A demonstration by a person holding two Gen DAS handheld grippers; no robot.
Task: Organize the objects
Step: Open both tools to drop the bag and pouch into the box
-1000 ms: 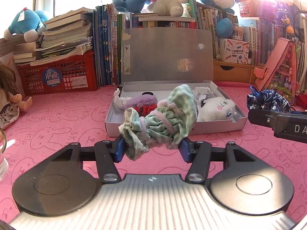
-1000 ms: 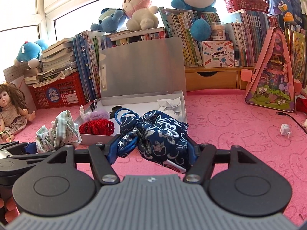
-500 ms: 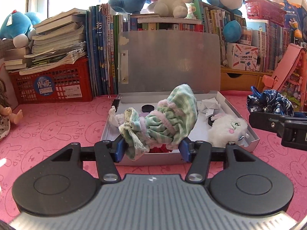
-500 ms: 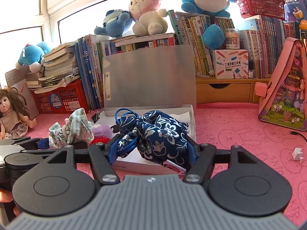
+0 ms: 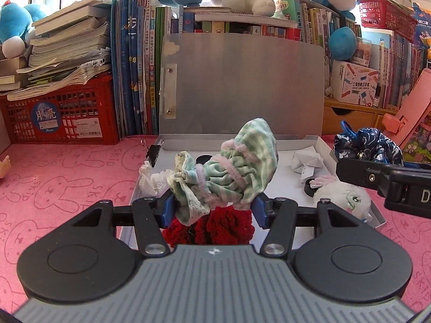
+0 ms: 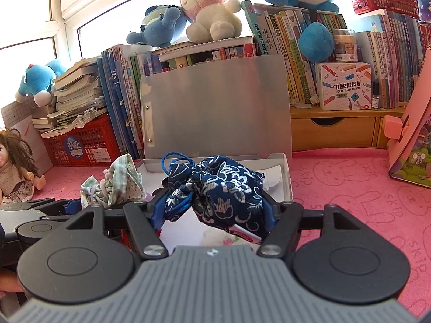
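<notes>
I hold two bundles over one open grey metal box (image 5: 320,141). My left gripper (image 5: 212,210) clamps a green checked cloth bundle (image 5: 231,172), peak tilted up-right. My right gripper (image 6: 212,212) clamps a navy floral drawstring pouch (image 6: 223,188), lying crosswise.

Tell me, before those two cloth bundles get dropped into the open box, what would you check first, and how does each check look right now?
1. Left gripper firmly clamps the green checked cloth: ok.
2. Right gripper firmly clamps the blue floral pouch: ok.
3. Box lid stands open: ok.
4. Green cloth is over the grey box, above the red knitted piece: ok.
5. Blue pouch is over the box interior: ok.
6. Free floor space under the pouch, beside the white plush: cannot tell.
</notes>
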